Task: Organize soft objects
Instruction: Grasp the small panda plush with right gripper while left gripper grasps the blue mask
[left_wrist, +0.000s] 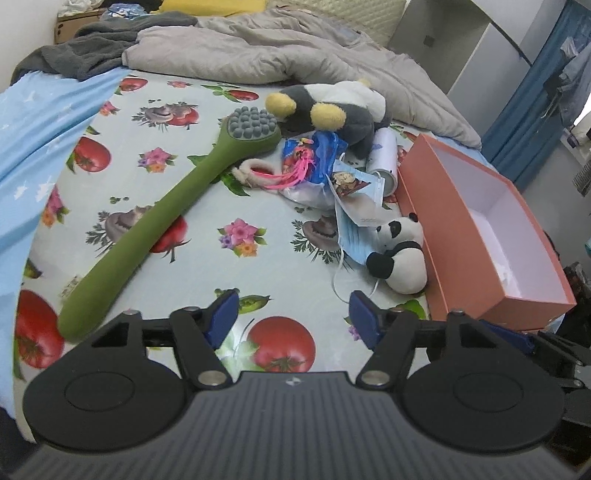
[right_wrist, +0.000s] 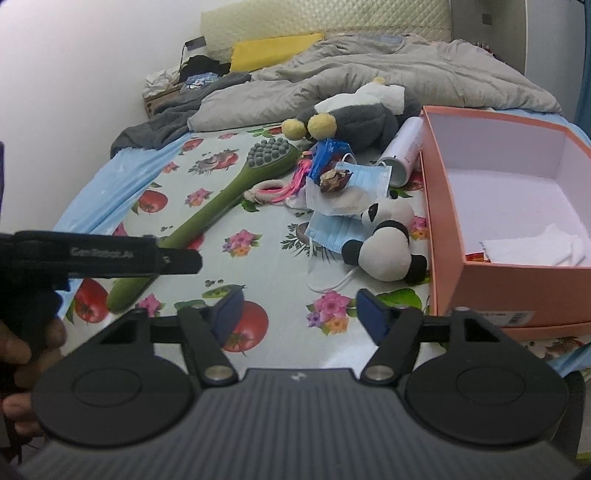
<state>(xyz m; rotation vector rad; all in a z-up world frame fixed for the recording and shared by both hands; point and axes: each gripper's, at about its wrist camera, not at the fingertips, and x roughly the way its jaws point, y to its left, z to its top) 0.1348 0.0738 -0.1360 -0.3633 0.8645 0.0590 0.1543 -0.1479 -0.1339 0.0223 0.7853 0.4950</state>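
Note:
A small panda plush (left_wrist: 400, 254) (right_wrist: 388, 242) lies on the flowered sheet beside an open pink box (left_wrist: 476, 236) (right_wrist: 439, 236). A grey, white and yellow plush (left_wrist: 332, 107) (right_wrist: 351, 114) lies further back. Blue face masks (left_wrist: 354, 221) (right_wrist: 332, 229) and a blue toy packet (left_wrist: 314, 158) (right_wrist: 328, 155) sit between them. My left gripper (left_wrist: 293, 317) is open and empty, near the bed's front, short of the panda. My right gripper (right_wrist: 299, 314) is open and empty, just before the panda. The left gripper's body (right_wrist: 92, 254) shows at the left of the right wrist view.
A long green massage brush (left_wrist: 170, 206) (right_wrist: 214, 206) lies diagonally on the left. A white spray can (left_wrist: 384, 158) (right_wrist: 404, 151) lies by the box's far corner. White cloth (right_wrist: 535, 247) lies inside the box. A grey duvet (left_wrist: 277, 48) (right_wrist: 388, 74) is heaped at the back.

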